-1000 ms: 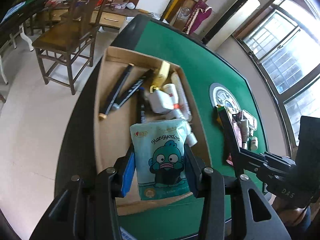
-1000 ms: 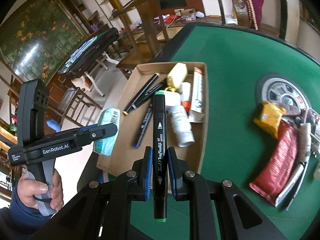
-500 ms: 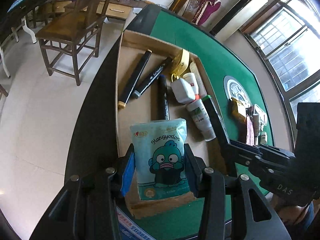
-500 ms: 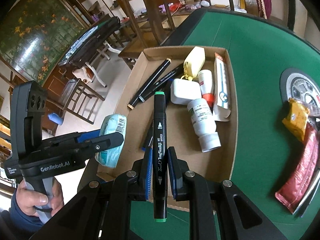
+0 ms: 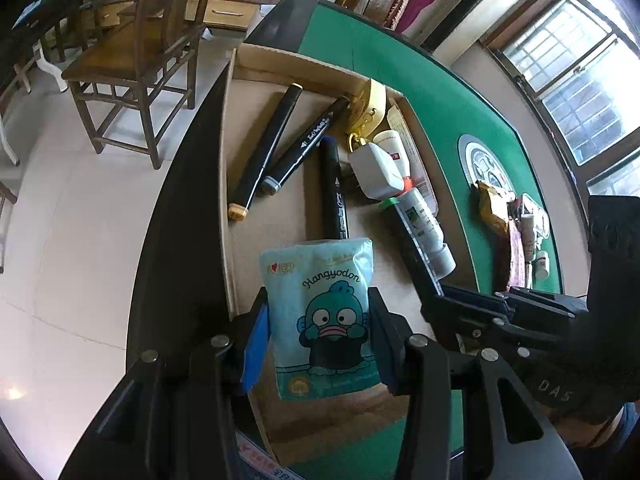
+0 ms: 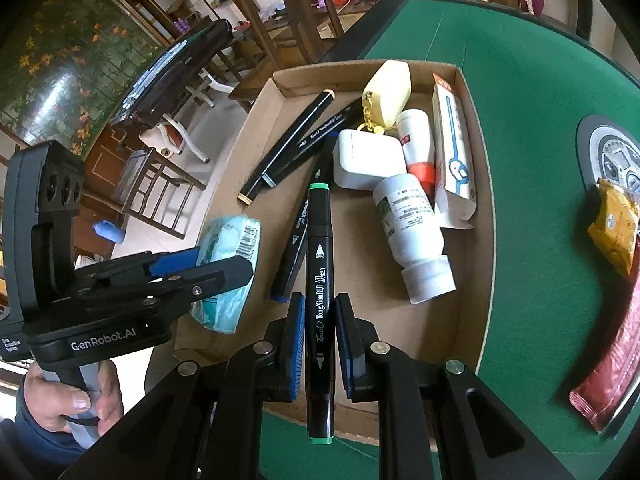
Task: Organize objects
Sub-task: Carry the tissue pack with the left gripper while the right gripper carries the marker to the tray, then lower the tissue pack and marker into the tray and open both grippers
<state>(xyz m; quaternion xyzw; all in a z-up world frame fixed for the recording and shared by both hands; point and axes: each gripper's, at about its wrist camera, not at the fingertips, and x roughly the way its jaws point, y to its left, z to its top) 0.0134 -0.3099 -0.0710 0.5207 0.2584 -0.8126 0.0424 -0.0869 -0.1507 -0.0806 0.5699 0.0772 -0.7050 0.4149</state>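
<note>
The right gripper (image 6: 319, 344) pinches a black art marker (image 6: 319, 280) between its blue pads, about two thirds of the way down the barrel. The marker's long axis runs straight along the fingers: one green cap points ahead toward the far wall of the cardboard tray (image 6: 482, 216), the other sticks out behind the pads over the tray's near wall. It hangs above the tray floor, over the near half, just beside a blue-capped marker (image 6: 298, 232) that lies slanted on the cardboard.

The left gripper (image 5: 320, 344) has its jaws part-way spread and pressed on the sides of a pale blue pouch (image 5: 324, 316) printed with a cartoon fish (the word "Hangyodon" reads upright, so its top edge points away from the wrist). The pouch's long axis also follows the fingers, and it sits over the tray's near left corner. From the right wrist view the same pouch (image 6: 228, 272) shows its barcode side, with the left gripper tilted down toward the tray and a hand (image 6: 76, 404) wrapped round its grey handle.

Along the tray's left wall lie two more black markers (image 5: 268, 148), both slanted toward the far edge. By the far right corner a yellow case (image 6: 388, 94), a white case (image 6: 368, 158), a white bottle (image 6: 412, 232) and a toothpaste box (image 6: 454, 152) crowd together on the green table (image 6: 532, 80).
</note>
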